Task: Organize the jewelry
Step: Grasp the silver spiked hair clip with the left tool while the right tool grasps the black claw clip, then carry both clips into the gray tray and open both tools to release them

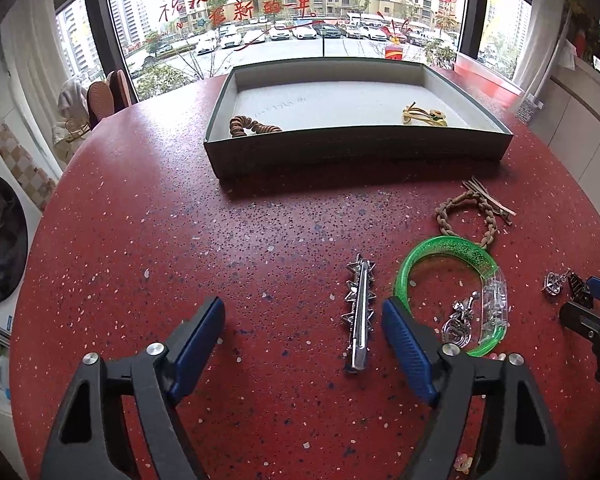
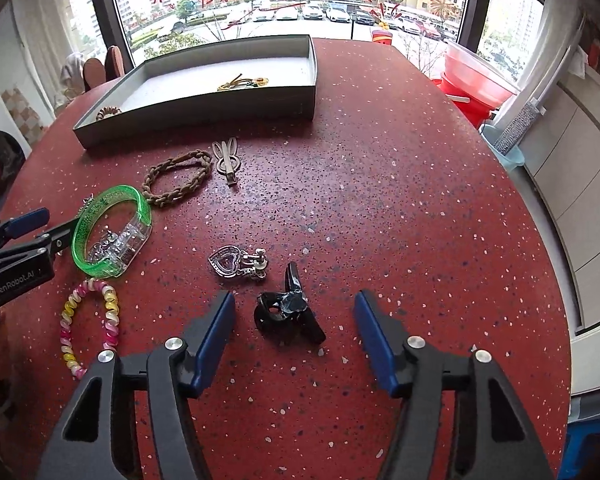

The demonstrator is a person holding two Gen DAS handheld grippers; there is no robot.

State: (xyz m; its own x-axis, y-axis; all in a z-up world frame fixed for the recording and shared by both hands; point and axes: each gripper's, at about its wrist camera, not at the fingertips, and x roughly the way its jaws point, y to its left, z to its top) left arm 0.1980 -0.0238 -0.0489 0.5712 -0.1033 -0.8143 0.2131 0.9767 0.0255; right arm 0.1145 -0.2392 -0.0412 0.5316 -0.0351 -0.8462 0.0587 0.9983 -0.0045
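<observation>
- Left wrist view: the left gripper gaped wide, empty, near the silver hair clip, likely lining up a grab; the grey tray lay beyond, holding two pieces.
- Right wrist view: the right gripper stood wide, straddling the black claw clip, well short of the tray.

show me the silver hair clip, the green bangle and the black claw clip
silver hair clip (image 1: 359, 312), left wrist view, on the middle of its long bar
green bangle (image 2: 112, 196), right wrist view, on its green upper rim
black claw clip (image 2: 290, 310), right wrist view, on its centre where the parts meet
</observation>
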